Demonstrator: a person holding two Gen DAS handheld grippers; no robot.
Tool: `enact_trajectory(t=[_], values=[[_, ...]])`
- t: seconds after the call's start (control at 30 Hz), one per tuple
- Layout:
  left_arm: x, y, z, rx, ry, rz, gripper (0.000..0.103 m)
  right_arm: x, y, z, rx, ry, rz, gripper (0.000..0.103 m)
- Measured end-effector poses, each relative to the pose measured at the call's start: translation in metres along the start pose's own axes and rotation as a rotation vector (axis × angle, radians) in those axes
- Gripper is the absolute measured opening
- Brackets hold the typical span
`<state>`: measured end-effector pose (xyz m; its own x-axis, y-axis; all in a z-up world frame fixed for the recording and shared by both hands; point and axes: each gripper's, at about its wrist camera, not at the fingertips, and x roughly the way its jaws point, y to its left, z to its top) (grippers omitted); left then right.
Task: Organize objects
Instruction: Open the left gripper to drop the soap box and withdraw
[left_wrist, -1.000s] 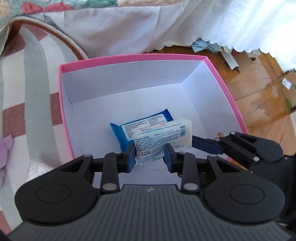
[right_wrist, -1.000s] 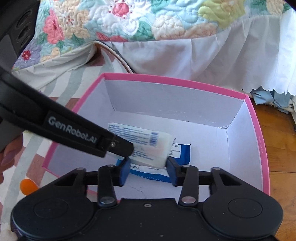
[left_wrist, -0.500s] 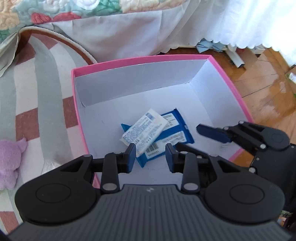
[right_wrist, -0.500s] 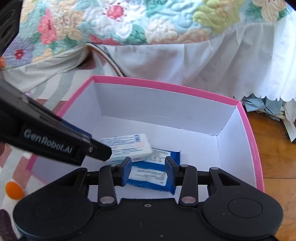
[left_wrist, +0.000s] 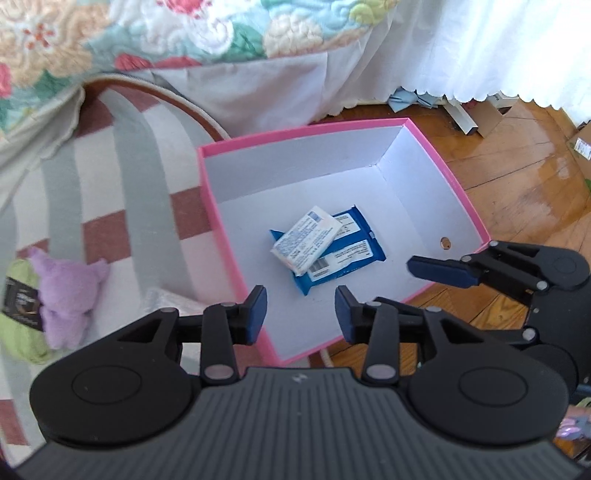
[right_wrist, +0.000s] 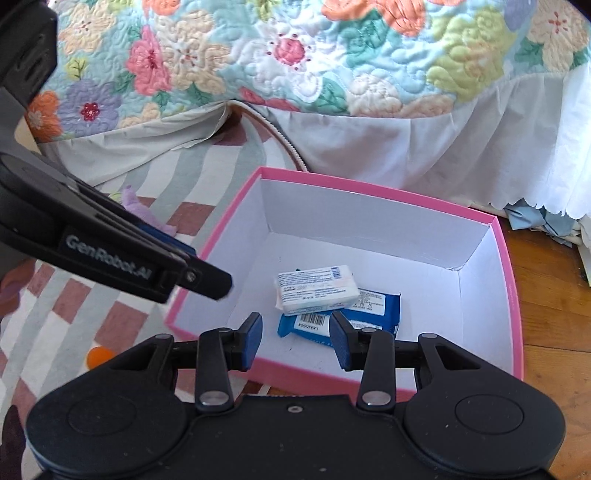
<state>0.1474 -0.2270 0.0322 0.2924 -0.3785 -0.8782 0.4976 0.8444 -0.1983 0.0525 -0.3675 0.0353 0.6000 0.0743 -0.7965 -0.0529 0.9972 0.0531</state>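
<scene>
Beside the bed's quilted floral cover, our pink box straddled striped rug and wooden floor. On its white bottom a white soap packet lay askew atop a glossy blue wipes pack (much bare room around them). Our left hand-held gripper, jaws just widened, held nothing; our right hand-held gripper stood apart, likewise bare.
</scene>
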Motion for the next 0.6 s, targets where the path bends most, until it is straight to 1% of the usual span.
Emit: enact_trajectory(t=[0.1, 0.3, 0.37, 0.43, 0.53, 0.6], values=[[-0.021, -0.003, -0.008, 0.048, 0.005, 0.045, 0.041, -0.015, 0.007, 0.003, -0.013, -0.004, 0.0, 0.046], [-0.059, 0.001, -0.024, 0.063, 0.008, 0.038, 0.042, -0.042, 0.021, 0.011, -0.016, 0.012, 0.007, 0.047], [-0.069, 0.004, -0.028, 0.056, 0.011, 0.029, 0.043, -0.05, 0.023, 0.012, 0.003, 0.015, 0.008, 0.053], [-0.077, 0.007, -0.032, 0.054, 0.006, 0.024, 0.043, -0.056, 0.025, 0.012, 0.015, 0.016, 0.013, 0.055], [-0.087, 0.012, -0.038, 0.045, 0.01, 0.028, 0.044, -0.064, 0.03, 0.011, 0.001, 0.021, 0.002, 0.056], [-0.092, 0.015, -0.041, 0.042, 0.013, 0.024, 0.044, -0.068, 0.035, 0.011, -0.01, 0.028, -0.007, 0.059]])
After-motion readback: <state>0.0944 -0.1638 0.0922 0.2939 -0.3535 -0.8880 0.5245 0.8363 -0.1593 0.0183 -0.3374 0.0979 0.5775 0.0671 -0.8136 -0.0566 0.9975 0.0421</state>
